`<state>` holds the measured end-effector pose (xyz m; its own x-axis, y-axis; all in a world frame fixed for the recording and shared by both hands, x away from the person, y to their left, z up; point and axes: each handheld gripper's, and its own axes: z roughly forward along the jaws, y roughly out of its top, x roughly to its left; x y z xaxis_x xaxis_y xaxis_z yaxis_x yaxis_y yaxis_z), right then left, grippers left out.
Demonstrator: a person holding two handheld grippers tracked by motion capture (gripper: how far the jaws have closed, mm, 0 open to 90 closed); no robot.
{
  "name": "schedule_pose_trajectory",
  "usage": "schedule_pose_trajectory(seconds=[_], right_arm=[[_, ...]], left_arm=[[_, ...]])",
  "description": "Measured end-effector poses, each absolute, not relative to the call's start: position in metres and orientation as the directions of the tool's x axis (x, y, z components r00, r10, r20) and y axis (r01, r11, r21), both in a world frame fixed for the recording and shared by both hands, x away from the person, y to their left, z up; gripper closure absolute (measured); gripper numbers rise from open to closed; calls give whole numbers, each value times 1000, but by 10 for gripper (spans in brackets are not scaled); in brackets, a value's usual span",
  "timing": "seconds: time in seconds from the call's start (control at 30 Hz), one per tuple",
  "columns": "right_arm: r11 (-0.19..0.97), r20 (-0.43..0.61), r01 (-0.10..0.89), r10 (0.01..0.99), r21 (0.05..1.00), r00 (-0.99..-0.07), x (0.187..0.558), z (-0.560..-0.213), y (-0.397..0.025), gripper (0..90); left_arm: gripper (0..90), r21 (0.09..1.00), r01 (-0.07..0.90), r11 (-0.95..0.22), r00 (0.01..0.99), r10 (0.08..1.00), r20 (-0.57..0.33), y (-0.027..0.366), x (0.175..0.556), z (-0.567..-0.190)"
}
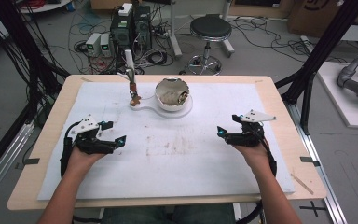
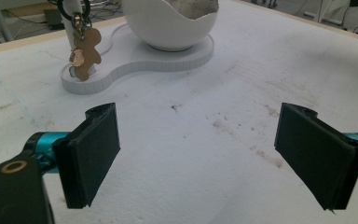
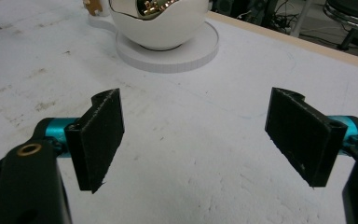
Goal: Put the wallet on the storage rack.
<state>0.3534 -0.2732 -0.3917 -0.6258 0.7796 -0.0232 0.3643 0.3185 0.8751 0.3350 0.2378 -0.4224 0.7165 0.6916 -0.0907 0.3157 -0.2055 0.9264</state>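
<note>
Resting near the mat's (image 1: 121, 186) left and right edges, both grippers (image 1: 111, 140) (image 1: 227, 133) gape, jaws apart, holding nothing. The bowl (image 1: 172, 95) and keyring (image 1: 133, 93) sit far-centre; I'd approach slowly, squarely.

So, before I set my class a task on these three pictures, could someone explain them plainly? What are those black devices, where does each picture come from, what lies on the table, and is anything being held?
A person sits at a table covered with a white mat, holding a hand-worked clamp in each hand: the left gripper and the right gripper. One picture looks down from above; each of the others comes from a camera riding on a gripper, looking along its two black jaws. Near the far edge stands a white stand carrying an egg-shaped white bowl and a post with a gingerbread-man charm. Both grippers are open, holding nothing.
</note>
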Motion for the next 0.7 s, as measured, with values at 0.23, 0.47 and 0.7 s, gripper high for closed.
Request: schedule_pose_trajectory(seconds=[0.23, 0.47, 0.7], right_arm=[[299, -1, 385, 791, 873, -612, 348, -408, -285, 199], [290, 5, 396, 802, 871, -597, 349, -408, -290, 189], [295, 9, 413, 805, 861, -594, 353, -411, -290, 189]], left_arm=[[140, 924, 321, -208, 711, 697, -90, 238, 334, -423], [140, 922, 322, -213, 708, 701, -85, 236, 334, -425], [140, 921, 324, -219, 708, 701, -82, 237, 335, -426]])
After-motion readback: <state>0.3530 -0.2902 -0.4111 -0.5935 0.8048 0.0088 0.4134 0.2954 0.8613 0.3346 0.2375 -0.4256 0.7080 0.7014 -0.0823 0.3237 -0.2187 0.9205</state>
